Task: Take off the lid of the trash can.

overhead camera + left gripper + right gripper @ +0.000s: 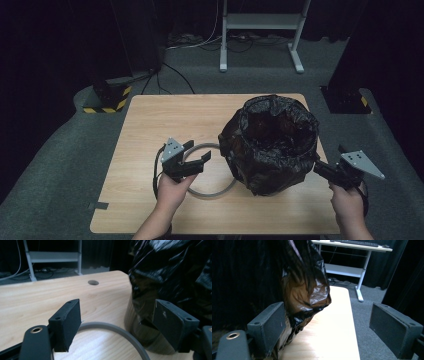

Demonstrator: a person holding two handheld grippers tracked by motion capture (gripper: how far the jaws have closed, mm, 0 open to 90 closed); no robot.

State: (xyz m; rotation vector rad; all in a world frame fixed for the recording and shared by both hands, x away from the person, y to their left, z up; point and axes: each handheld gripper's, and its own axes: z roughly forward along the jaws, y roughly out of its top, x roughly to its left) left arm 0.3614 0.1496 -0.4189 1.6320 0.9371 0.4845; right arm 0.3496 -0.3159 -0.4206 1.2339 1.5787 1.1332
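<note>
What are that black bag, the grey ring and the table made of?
The bag looks like thin glossy plastic film: it crinkles and glints. The ring seems matte grey plastic or rubber, smooth and even. The table shows pale wood grain, likely laminate or veneer.

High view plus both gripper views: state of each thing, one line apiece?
Bin: upright on the table, lined.
Black bag: mouth open, folded over the bin's rim, loose and crumpled.
Grey ring: flat on the table, beside the bin.
Left gripper: jaws open, empty, above the ring.
Right gripper: jaws open, bag plastic at one jaw, not clamped.
</note>
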